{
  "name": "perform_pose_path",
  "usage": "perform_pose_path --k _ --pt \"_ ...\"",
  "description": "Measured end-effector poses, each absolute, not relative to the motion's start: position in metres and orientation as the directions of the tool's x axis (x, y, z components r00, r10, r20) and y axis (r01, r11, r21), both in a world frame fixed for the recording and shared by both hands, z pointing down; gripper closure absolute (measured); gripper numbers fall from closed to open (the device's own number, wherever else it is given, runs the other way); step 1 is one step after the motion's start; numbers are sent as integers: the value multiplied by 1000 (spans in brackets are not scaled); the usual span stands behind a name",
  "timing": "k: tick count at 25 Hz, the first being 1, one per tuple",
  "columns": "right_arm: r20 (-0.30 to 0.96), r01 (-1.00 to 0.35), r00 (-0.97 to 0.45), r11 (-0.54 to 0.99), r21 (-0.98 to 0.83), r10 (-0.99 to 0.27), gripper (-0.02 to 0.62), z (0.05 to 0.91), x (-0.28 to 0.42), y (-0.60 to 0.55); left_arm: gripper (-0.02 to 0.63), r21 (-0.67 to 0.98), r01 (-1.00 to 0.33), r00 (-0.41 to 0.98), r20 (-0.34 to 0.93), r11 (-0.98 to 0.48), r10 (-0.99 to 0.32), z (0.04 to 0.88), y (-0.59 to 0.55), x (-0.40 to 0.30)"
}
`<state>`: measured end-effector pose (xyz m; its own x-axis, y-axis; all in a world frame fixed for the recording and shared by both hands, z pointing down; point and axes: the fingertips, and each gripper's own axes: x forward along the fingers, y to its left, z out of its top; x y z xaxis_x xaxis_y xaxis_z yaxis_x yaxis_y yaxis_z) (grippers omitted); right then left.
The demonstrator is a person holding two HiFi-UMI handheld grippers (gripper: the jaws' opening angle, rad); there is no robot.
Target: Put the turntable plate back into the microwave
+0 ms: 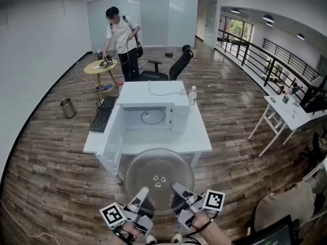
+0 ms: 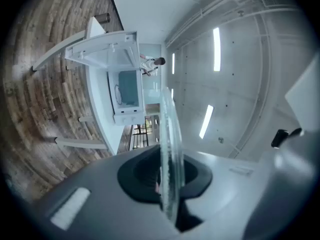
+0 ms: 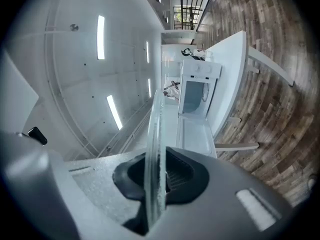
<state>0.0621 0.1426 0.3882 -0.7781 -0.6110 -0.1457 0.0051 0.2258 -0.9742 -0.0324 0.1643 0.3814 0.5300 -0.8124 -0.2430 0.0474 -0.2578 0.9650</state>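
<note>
I hold the turntable plate (image 1: 159,180) flat in the air, left gripper (image 1: 142,194) and right gripper (image 1: 177,189) each pinching its near rim. Ahead, the microwave (image 1: 153,114) door hangs open leftward, past the table (image 1: 202,143) edge.

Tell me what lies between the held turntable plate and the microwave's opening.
Head view: only a bare strip of white table separates the turntable plate from the microwave; its open door stands off to the left.
</note>
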Motion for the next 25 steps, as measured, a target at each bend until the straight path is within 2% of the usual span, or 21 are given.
perform_pose_path --k 13,25 --pt "-142 -4 -750 219 -976 -646 571 387 44 140 575 962 65 563 -254 -265 -787 380 157 -51" --pt "-108 -18 -734 179 -984 -670 571 409 27 108 575 976 77 584 -210 -204 -784 404 124 -68"
